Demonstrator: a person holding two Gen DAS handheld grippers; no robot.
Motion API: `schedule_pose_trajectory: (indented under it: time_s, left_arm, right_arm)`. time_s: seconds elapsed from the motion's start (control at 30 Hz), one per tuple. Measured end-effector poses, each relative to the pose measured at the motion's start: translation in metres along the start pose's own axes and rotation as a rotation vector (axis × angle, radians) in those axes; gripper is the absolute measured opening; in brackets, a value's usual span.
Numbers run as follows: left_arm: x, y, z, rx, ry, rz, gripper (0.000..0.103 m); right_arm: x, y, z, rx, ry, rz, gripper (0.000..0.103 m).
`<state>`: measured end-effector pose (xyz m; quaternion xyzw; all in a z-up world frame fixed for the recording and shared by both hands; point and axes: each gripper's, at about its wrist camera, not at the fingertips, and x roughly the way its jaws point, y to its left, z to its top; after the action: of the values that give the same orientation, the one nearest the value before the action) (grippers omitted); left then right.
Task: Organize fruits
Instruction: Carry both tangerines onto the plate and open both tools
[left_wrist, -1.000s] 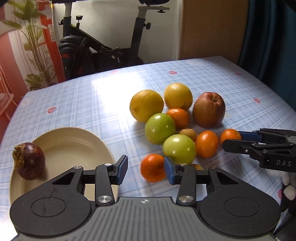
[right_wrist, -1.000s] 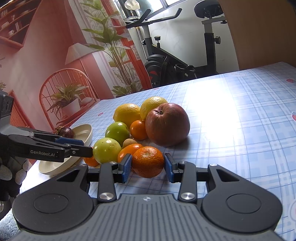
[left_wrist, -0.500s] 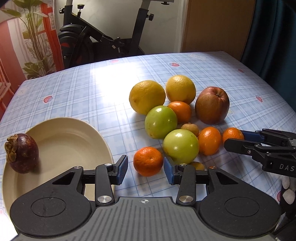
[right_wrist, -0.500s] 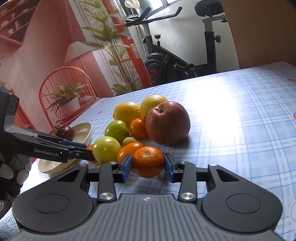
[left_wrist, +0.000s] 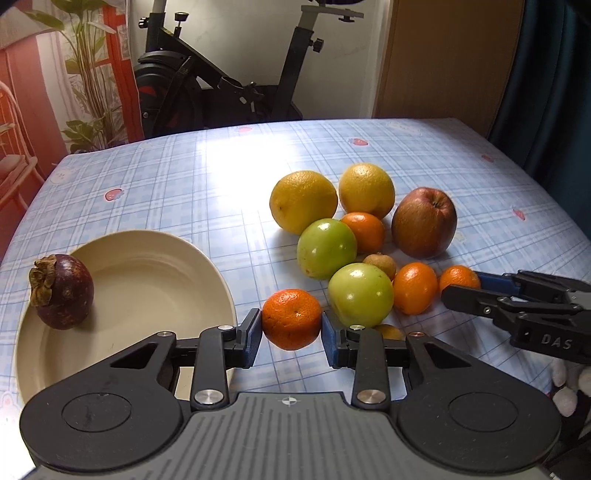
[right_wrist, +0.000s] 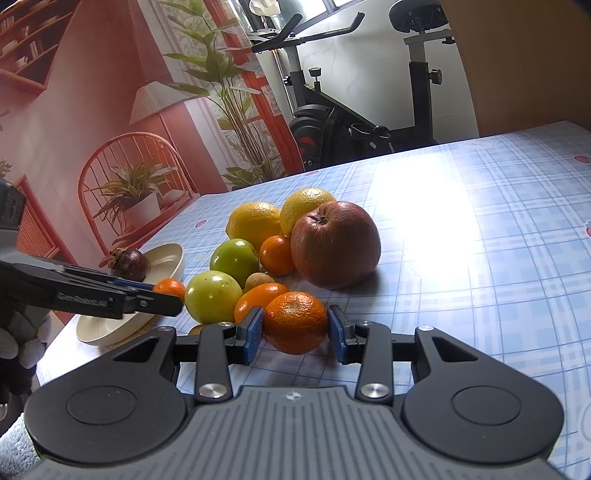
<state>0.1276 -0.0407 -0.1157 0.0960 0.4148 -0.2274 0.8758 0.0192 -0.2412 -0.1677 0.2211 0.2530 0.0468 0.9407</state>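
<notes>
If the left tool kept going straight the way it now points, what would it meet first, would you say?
Most likely the tangerine already between the left tool's open pads. Beyond it lies a green apple, though depth is hard to judge.

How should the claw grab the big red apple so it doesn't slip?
Pinch the red apple across its fat round middle, probably coming in from the right. It sits upright with its stem dimple on top. Bare table lies on that side, while a small orange crowds its left.
</notes>
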Motion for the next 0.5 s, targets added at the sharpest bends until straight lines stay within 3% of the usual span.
schedule_pose_trajectory:
  time_s: [0.3, 0.43, 0.5]
  left_arm:
    - [-0.053, 0.038, -0.008, -0.092, -0.091, 0.033, 0.036]
    - [-0.072, 0.075, -0.015, -0.117, -0.124, 0.135, 0.036]
    - [-0.077, 0.1, -0.018, -0.182, -0.129, 0.152, 0.036]
  right_arm:
    - [-0.003, 0.002, 0.002, 0.009, 0.012, -0.04, 0.04]
    - [-0.007, 0.013, 0.011, -0.021, 0.0, -0.061, 0.04]
    - [-0.006, 0.025, 0.022, -0.08, -0.009, -0.057, 0.04]
